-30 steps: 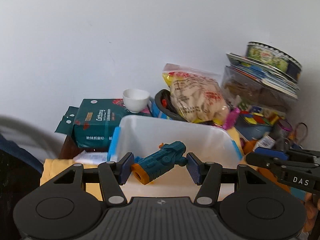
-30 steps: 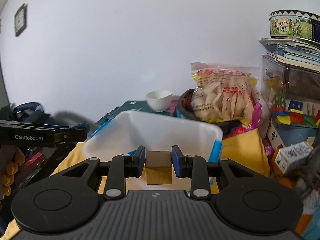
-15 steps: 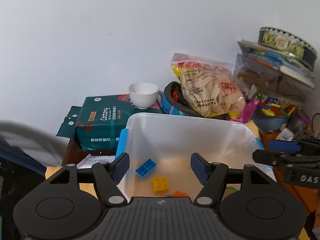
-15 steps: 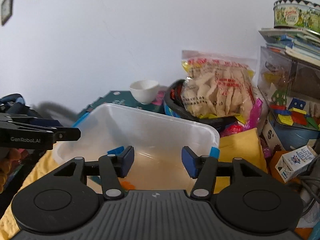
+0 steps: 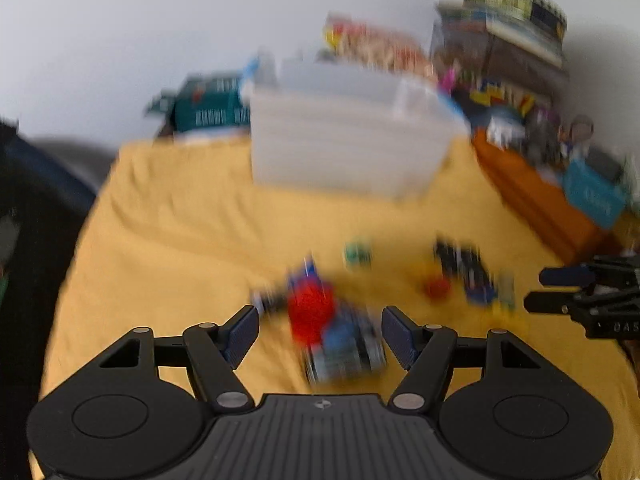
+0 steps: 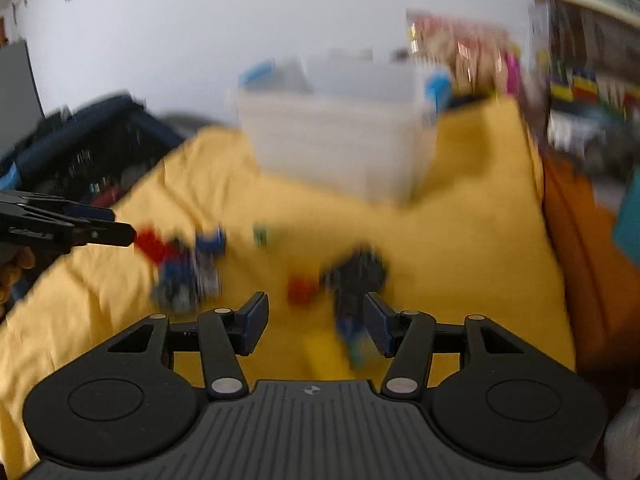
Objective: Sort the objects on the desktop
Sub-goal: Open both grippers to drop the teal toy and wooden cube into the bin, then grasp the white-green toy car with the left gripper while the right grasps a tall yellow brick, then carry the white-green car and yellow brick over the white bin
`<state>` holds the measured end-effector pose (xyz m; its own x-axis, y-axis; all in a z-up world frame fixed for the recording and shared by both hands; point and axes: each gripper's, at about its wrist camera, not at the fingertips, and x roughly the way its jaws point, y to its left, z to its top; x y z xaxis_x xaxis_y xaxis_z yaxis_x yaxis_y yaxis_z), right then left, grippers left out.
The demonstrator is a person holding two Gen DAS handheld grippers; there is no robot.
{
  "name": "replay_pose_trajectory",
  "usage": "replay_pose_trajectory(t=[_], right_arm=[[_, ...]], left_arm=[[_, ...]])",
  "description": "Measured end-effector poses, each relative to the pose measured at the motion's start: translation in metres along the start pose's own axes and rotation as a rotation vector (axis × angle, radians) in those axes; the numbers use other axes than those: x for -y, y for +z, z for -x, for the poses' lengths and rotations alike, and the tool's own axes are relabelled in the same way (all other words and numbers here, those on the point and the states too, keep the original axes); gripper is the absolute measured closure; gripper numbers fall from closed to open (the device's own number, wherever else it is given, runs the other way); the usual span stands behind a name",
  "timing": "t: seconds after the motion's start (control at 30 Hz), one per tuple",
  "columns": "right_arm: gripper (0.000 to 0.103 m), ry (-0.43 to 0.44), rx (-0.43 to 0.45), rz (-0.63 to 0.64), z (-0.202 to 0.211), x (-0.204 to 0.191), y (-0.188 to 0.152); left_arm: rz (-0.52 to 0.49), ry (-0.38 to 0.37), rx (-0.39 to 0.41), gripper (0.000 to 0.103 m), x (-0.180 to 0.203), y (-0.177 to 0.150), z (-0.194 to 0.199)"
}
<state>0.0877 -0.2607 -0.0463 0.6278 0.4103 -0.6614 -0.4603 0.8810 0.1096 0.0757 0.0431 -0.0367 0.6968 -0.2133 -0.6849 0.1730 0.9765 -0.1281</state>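
Both frames motion-blurred. 2 grippers, left gripper (image 5: 319,334) and right gripper (image 6: 316,325), jaws spread, empty. 1 translucent bin (image 5: 344,140) at the yellow cloth's (image 5: 180,240) back; toys (image 5: 320,320) scattered near grippers, count unclear. No text legible.

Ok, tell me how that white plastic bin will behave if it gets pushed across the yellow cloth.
The bin looks thin-walled, so probably light. Its broad flat base should slide rather than tip. The yellow cloth is wrinkled and may bunch ahead of it.

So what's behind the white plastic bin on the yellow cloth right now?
Behind the white plastic bin a green package shows at its left and a snack bag rises above its rim. Blur and the bin's walls hide anything lower.
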Motion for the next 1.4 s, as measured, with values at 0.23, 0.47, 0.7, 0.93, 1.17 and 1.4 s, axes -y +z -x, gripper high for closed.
replay_pose_trajectory(t=[0.23,0.47,0.7,0.93,1.17,1.4], right_arm=[[0.049,-0.031,-0.074,-0.044,-0.025,0.005,-0.018],[0.063,-0.026,-0.095,-0.013,-0.041,-0.002,-0.017],[0.078,-0.020,-0.092,-0.032,-0.039,-0.002,-0.017],[0.078,0.012,0.011,-0.079,-0.009,-0.004,0.007],[0.078,0.032,0.165,-0.103,0.009,0.004,0.073],[0.078,0.026,0.238,-0.129,-0.001,0.019,0.134]], left_arm=[[0.011,0.022,-0.073,0.032,0.017,-0.020,-0.037],[0.054,0.039,-0.097,0.032,0.018,-0.018,-0.060],[0.012,0.002,-0.073,0.036,0.018,-0.021,-0.058],[-0.013,-0.038,0.023,0.036,0.022,-0.003,-0.016],[0.001,-0.065,0.156,0.036,0.015,0.053,0.024],[0.017,-0.074,0.231,0.036,0.004,0.119,0.018]])
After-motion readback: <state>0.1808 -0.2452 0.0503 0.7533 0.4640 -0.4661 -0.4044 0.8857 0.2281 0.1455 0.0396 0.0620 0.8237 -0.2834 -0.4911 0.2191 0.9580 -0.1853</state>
